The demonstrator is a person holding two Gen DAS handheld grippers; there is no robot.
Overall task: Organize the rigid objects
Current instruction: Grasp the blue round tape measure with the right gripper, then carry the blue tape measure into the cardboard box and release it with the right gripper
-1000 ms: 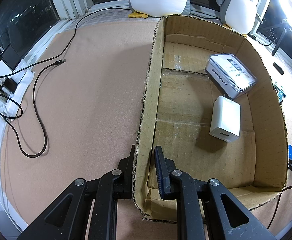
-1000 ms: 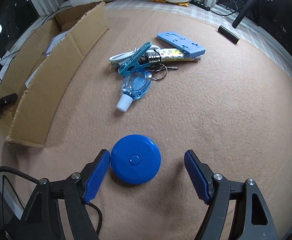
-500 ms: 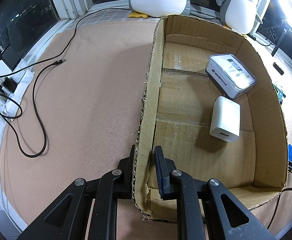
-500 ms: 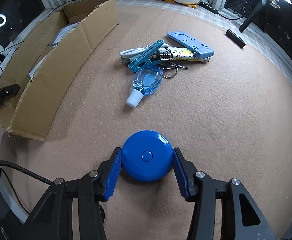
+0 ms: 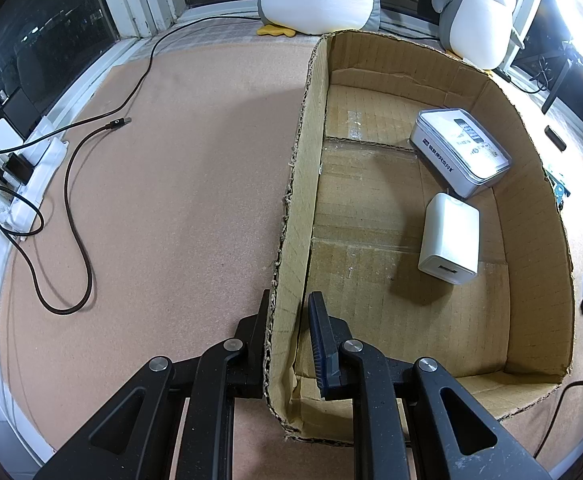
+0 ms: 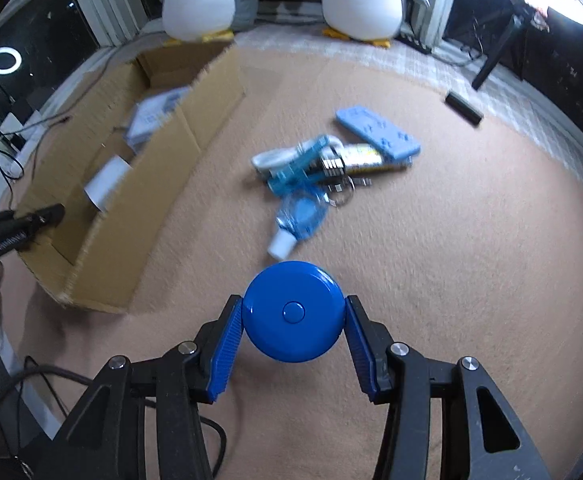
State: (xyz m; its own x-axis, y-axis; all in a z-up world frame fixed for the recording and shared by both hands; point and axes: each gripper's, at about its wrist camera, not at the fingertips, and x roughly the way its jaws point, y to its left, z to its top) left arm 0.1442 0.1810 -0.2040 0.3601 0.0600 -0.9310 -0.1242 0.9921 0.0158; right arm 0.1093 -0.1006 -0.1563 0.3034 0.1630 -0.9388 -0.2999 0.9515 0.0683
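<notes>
Now your right claw [image 6: 293, 340] grips the blue round case [image 6: 292, 311] just off the tabletop, beside the cardboard box [image 5: 531, 216], whose near wall your left claw [image 5: 287, 344] pinches steady to receive it.

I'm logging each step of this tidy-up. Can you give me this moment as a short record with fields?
left gripper: shut on the near wall of the cardboard box
right gripper: shut on the blue round case
in box: white charger; clear-lidded box
still on mat: pile with small bottle, blue flat plate
</notes>
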